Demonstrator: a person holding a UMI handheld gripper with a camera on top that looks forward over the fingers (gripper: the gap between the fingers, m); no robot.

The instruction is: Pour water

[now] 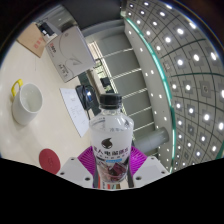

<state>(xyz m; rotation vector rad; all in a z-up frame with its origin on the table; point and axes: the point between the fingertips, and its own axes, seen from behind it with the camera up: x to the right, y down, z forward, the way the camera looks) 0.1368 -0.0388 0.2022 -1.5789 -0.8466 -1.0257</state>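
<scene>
**Clear plastic water bottle held in gripper, cup off to the side**

Clear plastic water bottle w/ white-and-pink label and dark cap (111, 140) sits upright between the two pink-padded fingers of the gripper (110, 168); both pads press its lower body, i.e. fingers clamped on it, bottle lifted above the pale tabletop (40, 125).

Risks, as judged from here: cap appears on, so tilting now would likely pour nothing; grip is low on a tall bottle, so it may swing or slip between the pads when tipped; squeezing thin plastic could buckle it.

White ceramic mug w/ yellow handle (27, 102) stands on the table well apart from the bottle, beyond the fingers and to one side; approx. target, so an early tilt would spill short. Papers (75, 102) lie between mug and bottle and could get wet.
</scene>
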